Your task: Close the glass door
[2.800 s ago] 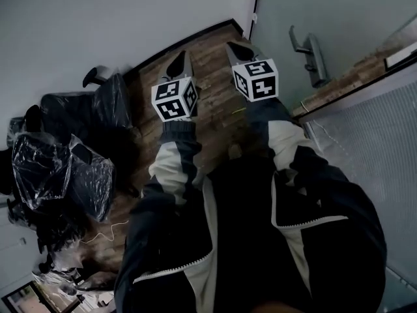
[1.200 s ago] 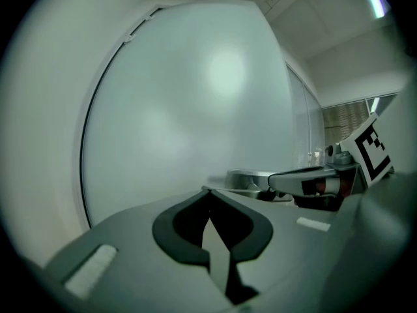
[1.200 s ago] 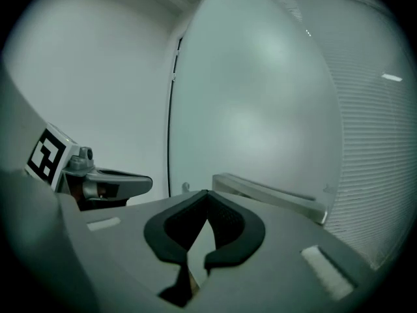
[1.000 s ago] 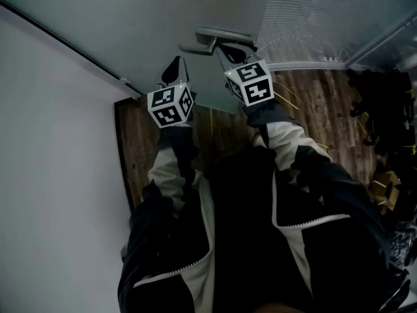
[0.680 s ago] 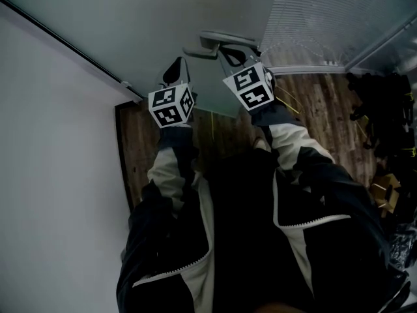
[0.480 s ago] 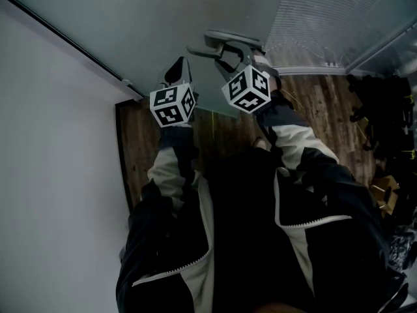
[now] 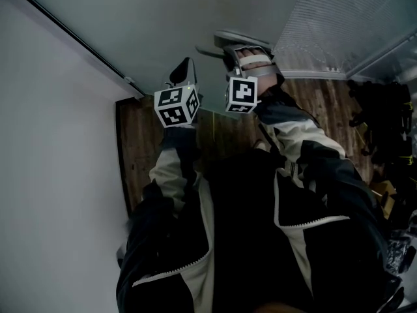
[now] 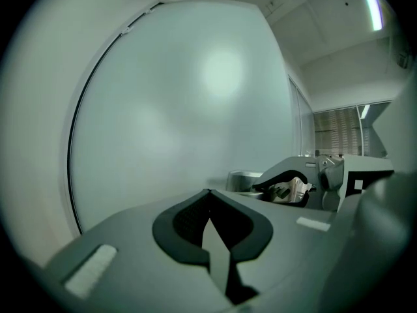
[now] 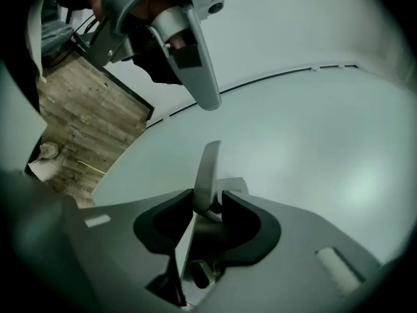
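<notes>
The frosted glass door (image 7: 163, 18) fills the top of the head view, with its grey lever handle (image 7: 221, 43) near the middle. My right gripper (image 7: 240, 49) is rolled onto its side at the handle. In the right gripper view the lever (image 9: 207, 168) stands between the jaws of the right gripper (image 9: 208, 204). The jaws have just been closing, and both pads press on it. My left gripper (image 7: 185, 67) hangs shut and empty just left of the handle, pointing at the glass (image 8: 182, 109). Its jaws meet in the left gripper view (image 8: 208, 197).
A white wall (image 7: 52, 142) runs along the left, meeting the door at a dark frame line. Wooden floor (image 7: 215, 132) shows below the door. A striped glass panel (image 7: 339, 18) stands at the upper right, with dark clutter (image 7: 384, 109) on the floor beside it.
My right gripper has rolled so its marker cube faces sideways, sunk a little, and taken the lever between its jaws. The left gripper has stayed where it was.
</notes>
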Available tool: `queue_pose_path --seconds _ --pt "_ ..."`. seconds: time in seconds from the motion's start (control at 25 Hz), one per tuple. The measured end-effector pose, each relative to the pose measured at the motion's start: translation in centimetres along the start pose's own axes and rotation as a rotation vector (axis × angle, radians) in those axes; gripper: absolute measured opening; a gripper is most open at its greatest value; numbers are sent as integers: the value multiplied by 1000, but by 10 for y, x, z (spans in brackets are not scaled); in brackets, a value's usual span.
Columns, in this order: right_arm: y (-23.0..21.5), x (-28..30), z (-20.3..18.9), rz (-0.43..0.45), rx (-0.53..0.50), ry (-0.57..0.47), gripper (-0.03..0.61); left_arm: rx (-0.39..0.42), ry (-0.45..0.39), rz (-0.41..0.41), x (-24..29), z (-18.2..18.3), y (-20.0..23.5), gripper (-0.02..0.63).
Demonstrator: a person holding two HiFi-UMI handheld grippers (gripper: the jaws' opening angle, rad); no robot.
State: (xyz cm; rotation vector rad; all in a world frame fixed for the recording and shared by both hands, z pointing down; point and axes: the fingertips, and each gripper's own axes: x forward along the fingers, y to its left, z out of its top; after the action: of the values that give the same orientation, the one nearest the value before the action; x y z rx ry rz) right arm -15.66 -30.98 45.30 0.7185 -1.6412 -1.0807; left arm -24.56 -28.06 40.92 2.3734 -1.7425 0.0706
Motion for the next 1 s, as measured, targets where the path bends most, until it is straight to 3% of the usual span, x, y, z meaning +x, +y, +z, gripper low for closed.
queue_pose_path --seconds 0.68,1.0 --pt "5 42 -19 -61 -108 55 138 9 -17 -45 18 -13 -7 0" --pt "-45 79 -60 -42 -139 27 137 21 3 -16 61 25 -28 0"
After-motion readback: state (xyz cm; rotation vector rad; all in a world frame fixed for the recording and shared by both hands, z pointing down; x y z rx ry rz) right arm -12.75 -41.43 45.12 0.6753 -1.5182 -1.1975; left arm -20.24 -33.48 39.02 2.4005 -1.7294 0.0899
